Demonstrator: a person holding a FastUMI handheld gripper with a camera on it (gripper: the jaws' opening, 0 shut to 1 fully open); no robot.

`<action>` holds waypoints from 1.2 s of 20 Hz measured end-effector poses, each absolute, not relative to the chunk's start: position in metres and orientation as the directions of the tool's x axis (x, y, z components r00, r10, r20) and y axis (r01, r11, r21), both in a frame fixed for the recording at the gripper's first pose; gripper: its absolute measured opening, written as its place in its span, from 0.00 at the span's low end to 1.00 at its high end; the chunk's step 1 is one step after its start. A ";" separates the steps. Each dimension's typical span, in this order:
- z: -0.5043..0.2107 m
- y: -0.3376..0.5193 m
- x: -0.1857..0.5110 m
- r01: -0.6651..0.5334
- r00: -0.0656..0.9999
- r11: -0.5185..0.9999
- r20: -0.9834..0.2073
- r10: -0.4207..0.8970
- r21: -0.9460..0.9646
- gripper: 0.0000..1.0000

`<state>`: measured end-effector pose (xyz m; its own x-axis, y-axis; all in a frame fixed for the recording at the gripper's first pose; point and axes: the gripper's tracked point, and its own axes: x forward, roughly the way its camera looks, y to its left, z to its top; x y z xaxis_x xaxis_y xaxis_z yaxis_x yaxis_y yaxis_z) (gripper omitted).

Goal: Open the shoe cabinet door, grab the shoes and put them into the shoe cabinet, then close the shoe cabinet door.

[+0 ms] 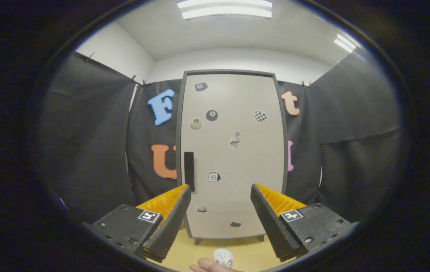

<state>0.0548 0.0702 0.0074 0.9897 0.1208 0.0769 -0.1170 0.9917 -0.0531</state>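
The shoe cabinet (pixel 233 151) stands straight ahead, tall and pale grey with a dark frame, its door shut. A black vertical handle (pixel 189 170) sits on the door's left edge, just above my left fingertip. Several small stickers dot the door. My gripper (pixel 220 190) is open, fingers wide apart with nothing between them, some way short of the cabinet. A small white shoe (pixel 222 257) lies on the yellow floor (pixel 248 251) below and between the fingers, with a person's hand (pixel 209 266) touching it from beneath.
Black cloth walls (pixel 350 132) hang close behind and on both sides of the cabinet. The cabinet stands on short feet on the yellow floor. Ceiling lights glow overhead.
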 end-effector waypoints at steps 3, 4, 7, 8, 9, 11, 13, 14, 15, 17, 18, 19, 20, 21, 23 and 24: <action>0.002 0.096 0.087 -0.150 0.988 0.988 0.035 0.152 -0.042 1.00; -0.001 0.106 0.099 -0.160 0.987 0.986 0.015 0.160 -0.037 1.00; 0.001 0.129 0.141 -0.174 0.985 0.984 -0.008 0.173 -0.030 1.00; 0.004 0.138 0.156 -0.178 0.984 0.983 -0.009 0.177 -0.036 1.00; 0.004 0.142 0.171 -0.177 0.984 0.983 -0.011 0.177 -0.050 1.00; 0.007 0.149 0.197 -0.167 0.986 0.984 0.000 0.168 -0.055 1.00; -0.001 0.154 0.216 -0.154 0.987 0.988 -0.039 0.153 -0.022 1.00; -0.004 0.161 0.223 -0.167 0.985 0.986 -0.053 0.167 0.004 1.00; -0.008 0.163 0.229 -0.165 0.984 0.986 -0.060 0.166 0.018 1.00; -0.012 0.168 0.241 -0.171 0.983 0.985 -0.067 0.172 0.022 0.98; -0.010 0.167 0.247 -0.162 0.985 0.987 -0.058 0.162 0.012 0.91; -0.008 0.167 0.251 -0.158 0.986 0.987 -0.044 0.158 0.002 0.88; -0.005 0.172 0.254 -0.177 0.984 0.984 -0.036 0.177 -0.003 0.75; -0.009 0.179 0.258 -0.204 0.978 0.979 -0.048 0.204 -0.004 0.71; -0.013 0.181 0.261 -0.183 0.981 0.983 -0.065 0.181 -0.015 0.42; -0.013 0.180 0.262 -0.164 0.985 0.986 -0.059 0.162 -0.029 0.37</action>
